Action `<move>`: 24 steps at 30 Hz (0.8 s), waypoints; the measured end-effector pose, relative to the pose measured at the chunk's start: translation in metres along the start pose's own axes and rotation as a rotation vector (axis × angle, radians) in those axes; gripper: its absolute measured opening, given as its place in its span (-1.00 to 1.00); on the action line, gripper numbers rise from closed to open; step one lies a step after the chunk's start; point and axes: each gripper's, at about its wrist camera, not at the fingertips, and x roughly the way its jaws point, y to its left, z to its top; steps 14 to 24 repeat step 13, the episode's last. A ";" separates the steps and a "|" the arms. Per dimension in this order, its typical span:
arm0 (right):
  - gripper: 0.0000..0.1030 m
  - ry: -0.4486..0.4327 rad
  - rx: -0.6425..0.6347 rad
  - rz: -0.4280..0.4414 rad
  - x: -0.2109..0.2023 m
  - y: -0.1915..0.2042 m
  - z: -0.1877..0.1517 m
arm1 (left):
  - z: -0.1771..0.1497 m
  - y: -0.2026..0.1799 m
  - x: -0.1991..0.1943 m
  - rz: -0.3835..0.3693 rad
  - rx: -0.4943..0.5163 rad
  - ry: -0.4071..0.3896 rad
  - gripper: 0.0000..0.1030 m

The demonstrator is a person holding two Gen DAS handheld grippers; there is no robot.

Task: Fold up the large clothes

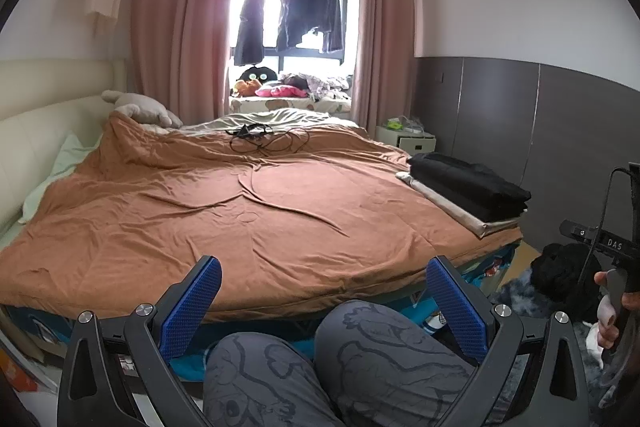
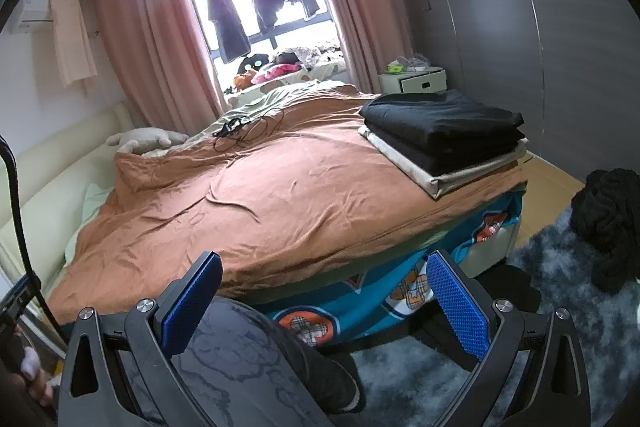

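A stack of folded clothes, black (image 1: 468,183) on top of beige (image 1: 452,205), lies on the bed's right side; it also shows in the right wrist view (image 2: 444,125). A crumpled black garment (image 1: 560,275) lies on the floor rug to the right of the bed, also seen in the right wrist view (image 2: 608,219). My left gripper (image 1: 324,267) is open and empty, held above the person's knees at the bed's foot. My right gripper (image 2: 324,263) is open and empty, low beside the bed's corner.
The brown blanket (image 1: 240,211) covers the bed. Black cables (image 1: 260,139) lie on it near the far end. A plush toy (image 1: 140,109) rests by the headboard. A white nightstand (image 2: 412,81) stands at the far right. A grey shaggy rug (image 2: 552,307) covers the floor.
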 end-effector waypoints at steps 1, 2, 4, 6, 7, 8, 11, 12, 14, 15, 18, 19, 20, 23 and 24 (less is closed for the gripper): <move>0.99 0.000 0.000 0.000 -0.001 -0.001 0.000 | 0.000 0.000 -0.001 0.003 0.001 -0.001 0.99; 0.99 -0.001 0.000 -0.001 -0.002 -0.002 0.000 | 0.000 0.000 -0.001 0.005 -0.001 -0.003 0.99; 0.99 -0.003 0.001 0.000 -0.002 -0.003 0.000 | 0.000 0.001 -0.003 0.002 -0.006 -0.007 0.99; 0.99 -0.007 0.004 0.000 -0.005 -0.006 -0.002 | 0.001 0.002 -0.005 0.000 -0.009 -0.011 0.99; 0.99 -0.009 0.004 0.000 -0.007 -0.007 -0.002 | 0.001 0.001 -0.006 0.000 -0.010 -0.013 0.99; 0.99 -0.010 0.004 0.000 -0.008 -0.008 -0.003 | 0.001 0.001 -0.007 0.000 -0.009 -0.015 0.99; 0.99 -0.009 0.005 0.001 -0.010 -0.010 -0.005 | 0.000 -0.001 -0.012 0.002 -0.003 -0.022 0.99; 0.99 -0.008 0.005 0.001 -0.010 -0.010 -0.005 | 0.000 -0.001 -0.014 0.002 -0.003 -0.025 0.99; 0.99 -0.007 0.004 0.002 -0.011 -0.011 -0.004 | 0.000 -0.002 -0.015 -0.001 -0.001 -0.026 0.99; 0.99 -0.007 0.004 0.002 -0.011 -0.011 -0.004 | 0.000 -0.002 -0.015 -0.001 -0.001 -0.026 0.99; 0.99 -0.007 0.004 0.002 -0.011 -0.011 -0.004 | 0.000 -0.002 -0.015 -0.001 -0.001 -0.026 0.99; 0.99 -0.007 0.004 0.002 -0.011 -0.011 -0.004 | 0.000 -0.002 -0.015 -0.001 -0.001 -0.026 0.99; 0.99 -0.007 0.004 0.002 -0.011 -0.011 -0.004 | 0.000 -0.002 -0.015 -0.001 -0.001 -0.026 0.99; 0.99 -0.007 0.004 0.002 -0.011 -0.011 -0.004 | 0.000 -0.002 -0.015 -0.001 -0.001 -0.026 0.99; 0.99 -0.007 0.004 0.002 -0.011 -0.011 -0.004 | 0.000 -0.002 -0.015 -0.001 -0.001 -0.026 0.99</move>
